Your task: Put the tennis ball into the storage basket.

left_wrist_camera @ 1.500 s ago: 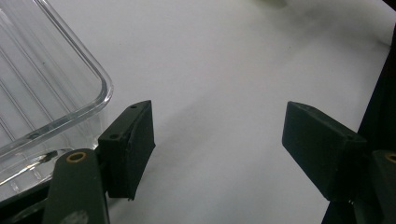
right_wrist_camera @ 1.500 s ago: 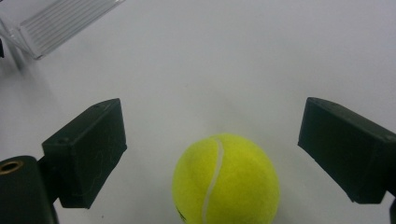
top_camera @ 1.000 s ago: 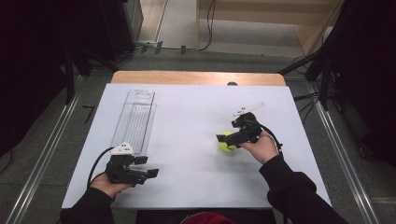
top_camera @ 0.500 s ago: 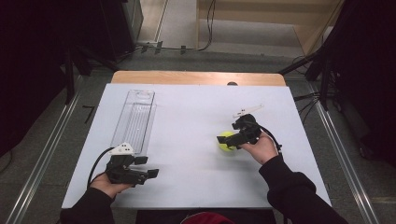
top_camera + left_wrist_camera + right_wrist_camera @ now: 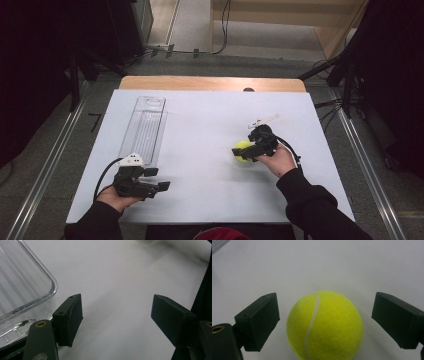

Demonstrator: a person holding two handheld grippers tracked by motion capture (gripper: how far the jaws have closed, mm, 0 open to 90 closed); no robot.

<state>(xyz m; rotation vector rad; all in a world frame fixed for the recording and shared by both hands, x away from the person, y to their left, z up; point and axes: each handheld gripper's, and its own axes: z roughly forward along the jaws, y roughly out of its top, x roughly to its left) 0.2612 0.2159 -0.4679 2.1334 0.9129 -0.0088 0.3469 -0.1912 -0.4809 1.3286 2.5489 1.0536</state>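
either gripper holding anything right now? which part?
Nothing held. Right gripper is open, jaws either side of the tennis ball with gaps. Left gripper is open beside the clear tray.

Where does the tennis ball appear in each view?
High view: the tennis ball lies right of centre on the white table, at the jaws of the right gripper.
Left gripper view: a blurred yellowish edge at the top may be the ball; I cannot tell.
Right gripper view: the ball sits bottom centre between the open jaws.
Shared landmark: the white table.
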